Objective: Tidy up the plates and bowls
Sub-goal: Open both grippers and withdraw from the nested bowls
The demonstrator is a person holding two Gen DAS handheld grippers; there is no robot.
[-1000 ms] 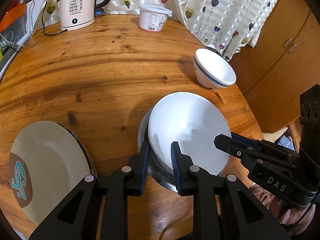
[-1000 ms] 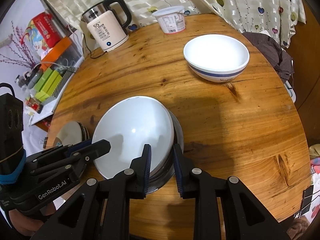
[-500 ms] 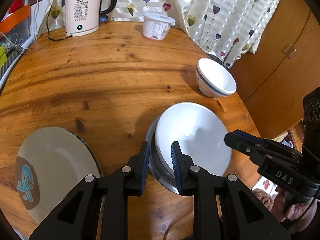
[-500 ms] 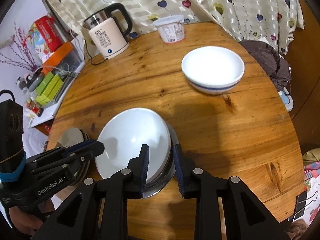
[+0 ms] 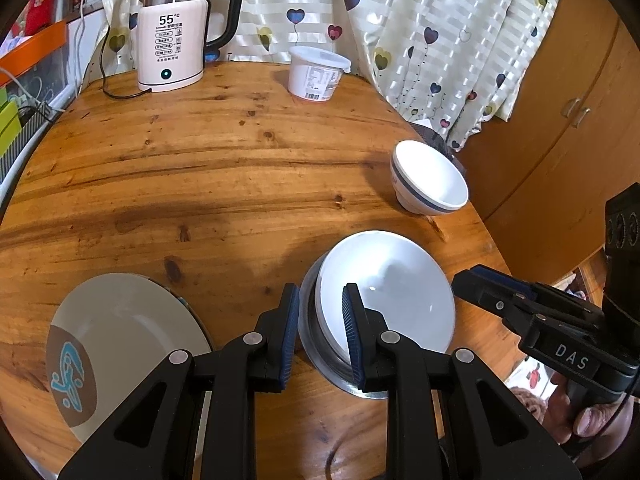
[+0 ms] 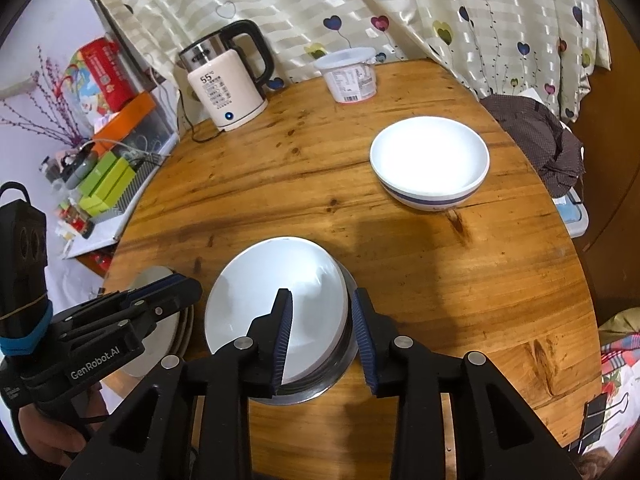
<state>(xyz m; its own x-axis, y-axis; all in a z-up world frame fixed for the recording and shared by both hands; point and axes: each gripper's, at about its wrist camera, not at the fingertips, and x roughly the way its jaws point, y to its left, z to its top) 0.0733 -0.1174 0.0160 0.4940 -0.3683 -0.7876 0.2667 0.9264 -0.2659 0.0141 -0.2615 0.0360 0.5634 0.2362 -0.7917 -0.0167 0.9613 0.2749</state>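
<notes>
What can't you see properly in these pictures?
- Bowl stack: how many bowls are nested; left wrist view, the top bowl covers the rest.
- Plates: right wrist view, the left hand-held gripper hides most of them.
- Plate: near edge, left wrist view, cut off behind the gripper body.
- Tub: label print too small, both views.

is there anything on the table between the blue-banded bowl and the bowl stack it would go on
Nothing visible. Only bare wooden table lies between the blue-banded bowl and the bowl stack. The right gripper, jaws opening, straddles the stack's near rim.
</notes>
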